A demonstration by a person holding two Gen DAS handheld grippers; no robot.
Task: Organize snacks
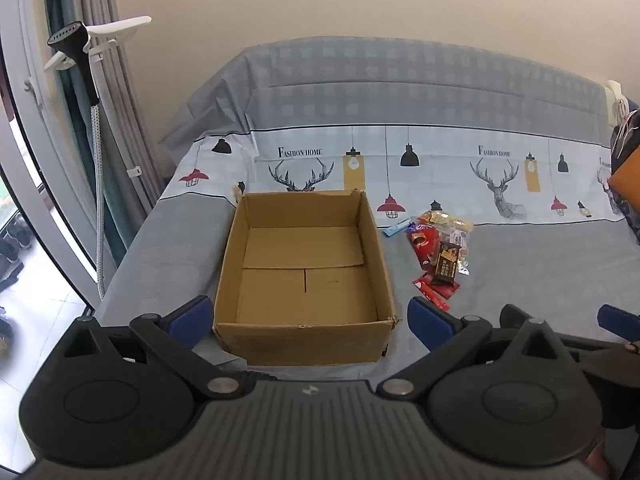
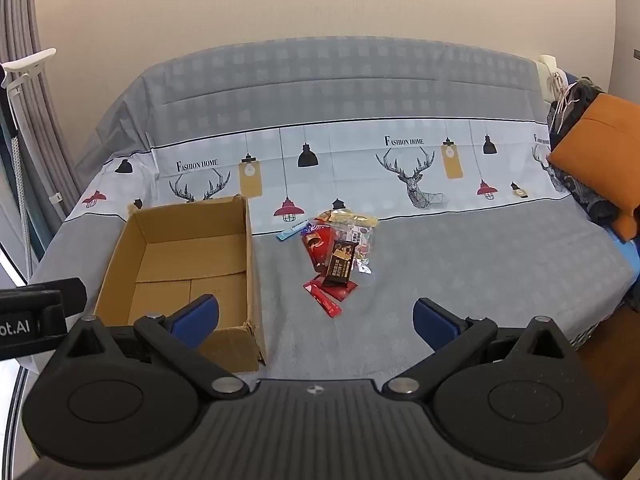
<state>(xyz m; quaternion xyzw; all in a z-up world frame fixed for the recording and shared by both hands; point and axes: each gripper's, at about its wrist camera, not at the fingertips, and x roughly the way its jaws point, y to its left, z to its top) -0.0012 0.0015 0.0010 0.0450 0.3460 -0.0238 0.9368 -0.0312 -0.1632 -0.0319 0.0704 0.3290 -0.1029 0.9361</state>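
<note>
An open, empty cardboard box point(image 1: 304, 272) sits on the bed; it also shows in the right wrist view point(image 2: 180, 264). To its right lies a small pile of snack packets point(image 1: 438, 252), point(image 2: 336, 256): a dark brown bar point(image 2: 339, 269) on top, red packets point(image 2: 329, 298), a blue stick point(image 2: 291, 231), and clear and yellow wrappers. My left gripper point(image 1: 310, 318) is open and empty, just in front of the box's near wall. My right gripper point(image 2: 316, 318) is open and empty, held back from the pile, near the bed's front edge.
The bed point(image 2: 460, 264) has a grey sheet with deer and lamp prints. An orange cushion point(image 2: 600, 148) and dark clothes lie at its right end. A garment steamer point(image 1: 72, 46) and curtains stand left of the bed. A wall is behind.
</note>
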